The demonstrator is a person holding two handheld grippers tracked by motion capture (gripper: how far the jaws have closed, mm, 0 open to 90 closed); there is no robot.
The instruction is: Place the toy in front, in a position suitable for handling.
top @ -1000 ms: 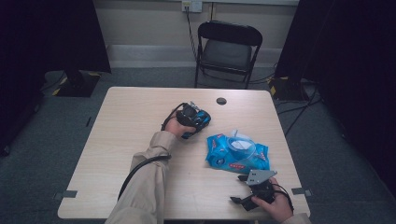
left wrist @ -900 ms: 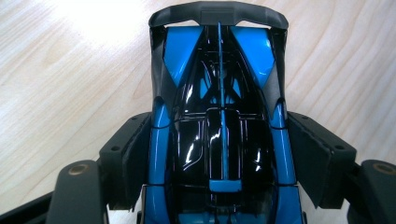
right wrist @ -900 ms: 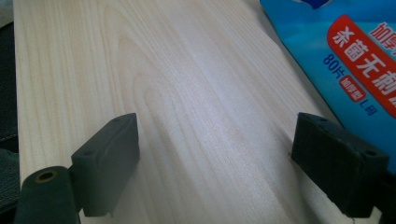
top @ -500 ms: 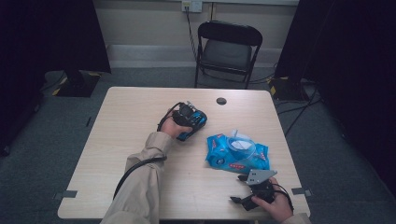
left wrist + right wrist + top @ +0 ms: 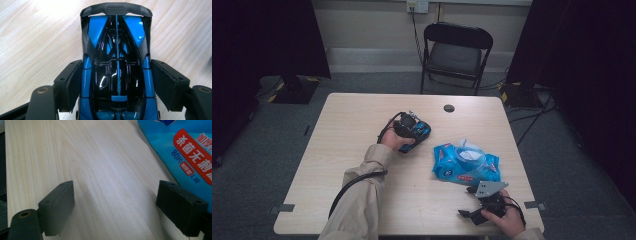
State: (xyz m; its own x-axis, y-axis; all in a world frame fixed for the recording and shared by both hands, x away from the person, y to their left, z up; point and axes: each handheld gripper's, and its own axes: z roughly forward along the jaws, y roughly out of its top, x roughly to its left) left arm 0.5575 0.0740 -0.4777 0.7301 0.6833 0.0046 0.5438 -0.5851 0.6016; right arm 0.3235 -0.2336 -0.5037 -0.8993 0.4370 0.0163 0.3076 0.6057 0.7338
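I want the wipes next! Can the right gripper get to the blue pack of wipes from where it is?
Probably yes. The right gripper sits open on bare table, just short of the blue pack of wipes, with nothing between them. The toy car lies farther off, between the left gripper's pads.

A beige sleeve (image 5: pixel 362 200) with a black cable along it; both grippers have black, screw-holed fingers (image 5: pixel 58 207).

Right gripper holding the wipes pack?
No: the right gripper has its jaws wide apart over bare table, with the wipes pack off to one side.
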